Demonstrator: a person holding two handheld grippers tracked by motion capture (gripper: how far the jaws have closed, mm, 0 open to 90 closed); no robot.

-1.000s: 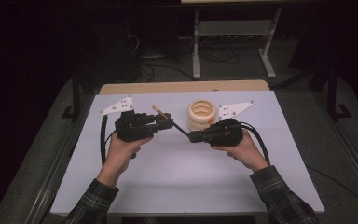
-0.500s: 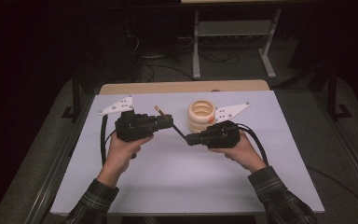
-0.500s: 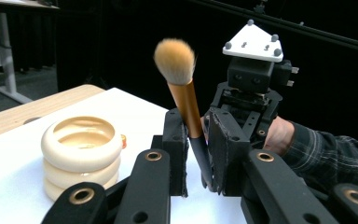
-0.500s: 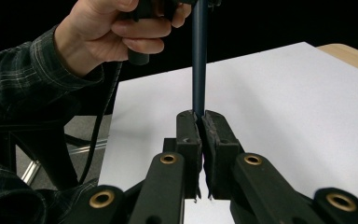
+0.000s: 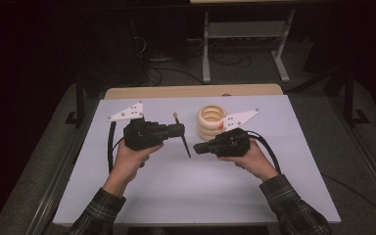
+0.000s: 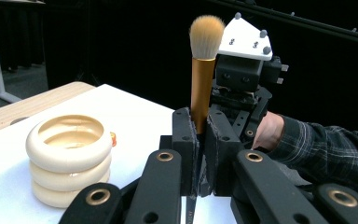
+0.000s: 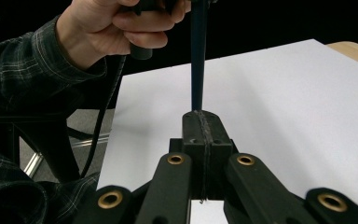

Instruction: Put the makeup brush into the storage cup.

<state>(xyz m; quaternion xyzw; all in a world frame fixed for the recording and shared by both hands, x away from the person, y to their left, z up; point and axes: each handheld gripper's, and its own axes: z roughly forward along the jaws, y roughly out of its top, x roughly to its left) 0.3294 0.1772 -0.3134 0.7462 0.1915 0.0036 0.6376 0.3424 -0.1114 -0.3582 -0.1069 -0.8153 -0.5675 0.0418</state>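
Left tongs (image 6: 200, 140) just closing, now clamped on brush (image 6: 202, 70) gold collar; right tongs (image 7: 200, 126) pinch dark handle tip: two-handed handover. Ring stack (image 5: 211, 122) at 12 o'clock on tabletop (image 5: 176, 196).

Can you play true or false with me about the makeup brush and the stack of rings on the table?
1. The left gripper is clamped on the makeup brush. True; its jaws have just been closing on the gold part.
2. The brush's bristles point down at the table. False; in the left gripper view they point up.
3. The right gripper pinches the brush's dark handle tip. True.
4. The stack of rings is blue. False; it is cream.
5. The stack of rings sits on the white table. True.
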